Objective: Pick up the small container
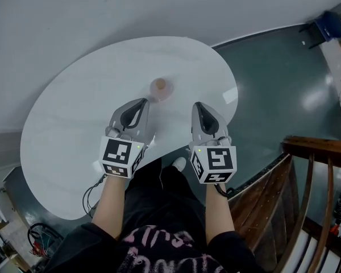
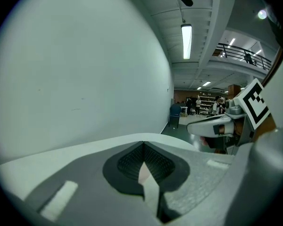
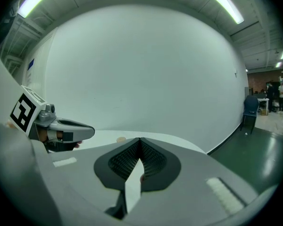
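The small container (image 1: 160,87), a round tan-pink pot, stands on the white oval table (image 1: 74,124) just beyond both grippers. In the head view my left gripper (image 1: 142,103) points at it from the near left, a short gap away. My right gripper (image 1: 198,106) is level with the left one, to the container's right. Both are shut with nothing held. In the right gripper view the container (image 3: 121,139) is a small tan spot on the table beyond my shut jaws, with the left gripper (image 3: 61,131) at the left. The left gripper view does not show the container.
A plain white wall rises behind the table. Dark green floor (image 1: 273,95) lies to the right, with a blue chair (image 1: 331,23) far off. A wooden railing (image 1: 315,152) stands at the near right. Cables (image 1: 40,238) lie on the floor at the lower left.
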`<state>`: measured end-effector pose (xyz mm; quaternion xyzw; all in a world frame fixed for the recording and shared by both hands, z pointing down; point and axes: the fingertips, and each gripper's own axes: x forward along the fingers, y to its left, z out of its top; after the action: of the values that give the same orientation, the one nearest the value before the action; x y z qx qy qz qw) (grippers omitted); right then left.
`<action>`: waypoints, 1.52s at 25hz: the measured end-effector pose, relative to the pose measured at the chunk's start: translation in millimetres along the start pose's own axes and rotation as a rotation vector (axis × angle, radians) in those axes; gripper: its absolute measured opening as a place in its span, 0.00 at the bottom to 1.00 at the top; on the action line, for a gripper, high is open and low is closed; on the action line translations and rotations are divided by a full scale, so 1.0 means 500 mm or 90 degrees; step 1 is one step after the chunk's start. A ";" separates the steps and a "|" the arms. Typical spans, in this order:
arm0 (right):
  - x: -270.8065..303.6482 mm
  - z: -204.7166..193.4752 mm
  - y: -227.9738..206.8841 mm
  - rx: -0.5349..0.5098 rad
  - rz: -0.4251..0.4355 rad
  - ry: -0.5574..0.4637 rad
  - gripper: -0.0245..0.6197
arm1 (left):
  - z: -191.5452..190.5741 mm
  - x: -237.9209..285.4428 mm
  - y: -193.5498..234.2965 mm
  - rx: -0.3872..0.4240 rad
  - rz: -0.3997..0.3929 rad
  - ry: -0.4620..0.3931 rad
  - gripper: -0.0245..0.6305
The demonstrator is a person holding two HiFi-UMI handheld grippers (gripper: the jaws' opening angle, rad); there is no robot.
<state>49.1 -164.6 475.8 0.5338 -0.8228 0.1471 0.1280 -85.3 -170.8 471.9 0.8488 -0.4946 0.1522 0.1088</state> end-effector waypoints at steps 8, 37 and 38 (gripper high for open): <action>0.020 -0.024 0.003 0.008 0.004 0.011 0.06 | -0.028 0.016 0.001 -0.010 -0.009 0.011 0.04; 0.011 -0.063 -0.047 0.030 -0.035 0.036 0.06 | -0.072 0.126 -0.009 0.030 -0.040 0.052 0.33; 0.009 -0.067 -0.050 0.030 -0.036 0.037 0.06 | -0.074 0.130 -0.010 0.030 -0.039 0.053 0.33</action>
<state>71.8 -165.3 511.0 0.5555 -0.7993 0.1787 0.1434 -56.5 -208.4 530.0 0.8589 -0.4594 0.1957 0.1137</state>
